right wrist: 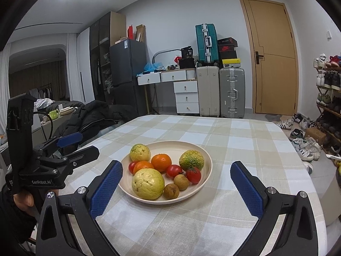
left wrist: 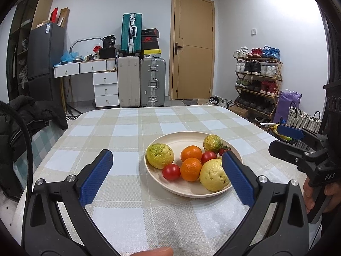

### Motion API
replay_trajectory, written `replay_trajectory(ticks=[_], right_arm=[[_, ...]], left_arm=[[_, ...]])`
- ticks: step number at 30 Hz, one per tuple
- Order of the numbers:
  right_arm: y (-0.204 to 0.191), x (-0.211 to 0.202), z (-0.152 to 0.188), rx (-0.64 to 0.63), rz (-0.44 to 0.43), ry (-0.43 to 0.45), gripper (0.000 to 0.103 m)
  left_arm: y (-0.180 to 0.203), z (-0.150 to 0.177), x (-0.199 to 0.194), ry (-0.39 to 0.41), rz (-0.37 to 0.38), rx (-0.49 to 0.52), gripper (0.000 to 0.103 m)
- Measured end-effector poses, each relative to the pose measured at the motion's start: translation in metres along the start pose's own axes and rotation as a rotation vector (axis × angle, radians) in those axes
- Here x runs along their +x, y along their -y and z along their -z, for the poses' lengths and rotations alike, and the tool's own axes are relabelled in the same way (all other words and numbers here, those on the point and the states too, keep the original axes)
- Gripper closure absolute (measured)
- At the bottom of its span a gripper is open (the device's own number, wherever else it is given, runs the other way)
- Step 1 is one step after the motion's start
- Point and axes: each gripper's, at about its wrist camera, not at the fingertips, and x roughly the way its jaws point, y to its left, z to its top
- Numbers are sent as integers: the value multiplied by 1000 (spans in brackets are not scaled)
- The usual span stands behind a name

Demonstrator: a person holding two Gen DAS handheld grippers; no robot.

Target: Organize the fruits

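Observation:
A cream plate [left wrist: 189,194] [right wrist: 210,164] sits on the checked tablecloth, holding three yellow-green guavas, two oranges, three red tomatoes and two brown longans. In the left wrist view a big guava [left wrist: 213,177] lies nearest, beside an orange [left wrist: 190,169] and a tomato [left wrist: 171,171]. The right wrist view shows the same big guava [right wrist: 148,183] in front, with the longans [right wrist: 171,191] to its right. My left gripper [left wrist: 167,152] [right wrist: 89,142] is open and empty, just short of the plate. My right gripper [right wrist: 176,163] [left wrist: 275,137] is also open and empty, in front of the plate.
The table [right wrist: 245,140] has rounded far corners. A black jacket [left wrist: 32,115] lies off its left side. On the floor to the right stand a shoe rack [left wrist: 257,81] and a woven basket [left wrist: 302,119]. Suitcases [left wrist: 152,81] and a door [left wrist: 194,47] are behind.

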Motion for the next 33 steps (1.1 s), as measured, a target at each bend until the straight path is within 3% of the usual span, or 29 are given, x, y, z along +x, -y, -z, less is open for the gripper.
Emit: replay_trajectory(ticks=[33], right_arm=[[-1, 0, 0, -7, -3, -4, 0]], left_arm=[[3, -2, 3, -8, 7, 22, 1]])
